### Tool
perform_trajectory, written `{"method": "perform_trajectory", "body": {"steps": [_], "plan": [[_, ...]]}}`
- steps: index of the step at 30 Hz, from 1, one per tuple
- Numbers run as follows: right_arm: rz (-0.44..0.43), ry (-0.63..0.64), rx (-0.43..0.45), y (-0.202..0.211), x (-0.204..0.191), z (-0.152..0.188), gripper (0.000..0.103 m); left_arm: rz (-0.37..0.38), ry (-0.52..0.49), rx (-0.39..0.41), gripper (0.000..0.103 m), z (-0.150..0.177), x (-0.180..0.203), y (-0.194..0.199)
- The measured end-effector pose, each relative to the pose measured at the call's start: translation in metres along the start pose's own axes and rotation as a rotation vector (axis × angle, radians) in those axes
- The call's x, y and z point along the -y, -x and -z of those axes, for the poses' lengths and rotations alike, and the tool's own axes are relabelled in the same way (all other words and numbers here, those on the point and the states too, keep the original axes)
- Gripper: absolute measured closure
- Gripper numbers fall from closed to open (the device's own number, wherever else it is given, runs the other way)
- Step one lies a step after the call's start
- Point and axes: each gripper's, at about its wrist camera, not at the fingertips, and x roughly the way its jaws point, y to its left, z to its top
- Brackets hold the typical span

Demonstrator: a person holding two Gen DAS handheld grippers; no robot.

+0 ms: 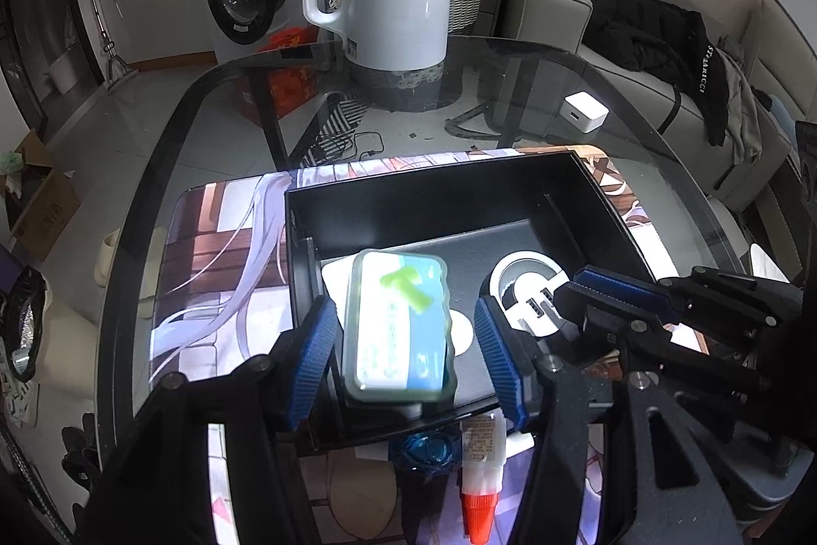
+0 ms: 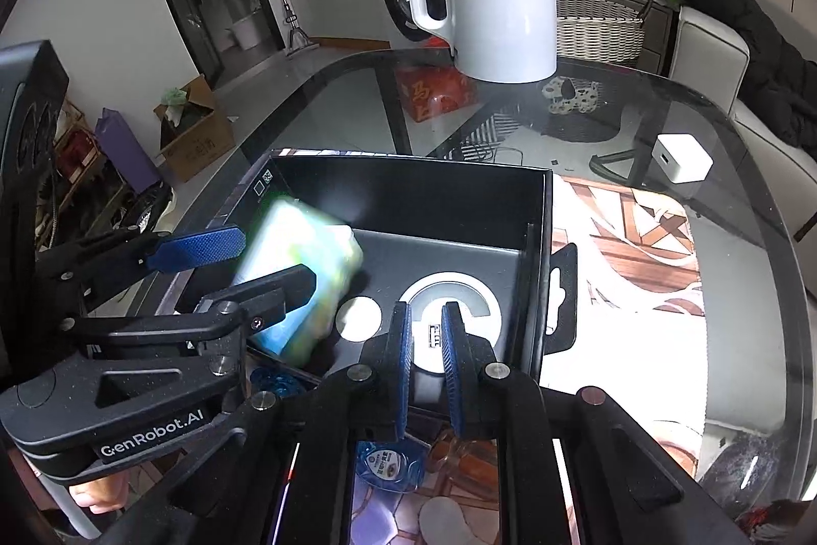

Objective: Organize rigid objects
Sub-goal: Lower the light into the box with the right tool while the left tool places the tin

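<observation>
Over the near-left part of the black box (image 1: 434, 192), our left gripper (image 1: 406, 353) is spread wide around a green case (image 1: 395, 323), apparently loose. It looks light, stiff and slick; we'd pinch its long sides. Our right gripper (image 2: 426, 371) is nearly closed, empty, above the white disc (image 2: 449, 305).

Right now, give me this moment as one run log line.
left gripper: open around green-blue case | case: over black box, blurred | right gripper: nearly shut, empty, above white round part

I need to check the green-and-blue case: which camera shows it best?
The left wrist view: the green-and-blue case sits sharp between the open left tongs. The right wrist view shows it motion-blurred and partly hidden.
</observation>
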Motion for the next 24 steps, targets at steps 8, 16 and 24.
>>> {"method": "perform_trajectory", "body": {"steps": [8, 16, 24], "plan": [[-0.021, 0.021, 0.057, 0.029, 0.005, 0.003, 0.090, 0.047, -0.002, 0.005, 0.043, 0.008, -0.002, 0.024], [-0.038, 0.116, 0.010, 0.051, 0.013, 0.026, 0.090, 0.092, -0.054, -0.070, 0.044, 0.040, 0.005, 0.041], [-0.023, 0.187, -0.097, 0.029, 0.011, 0.043, 0.089, 0.133, -0.100, -0.209, 0.058, 0.067, 0.023, 0.015]]}}
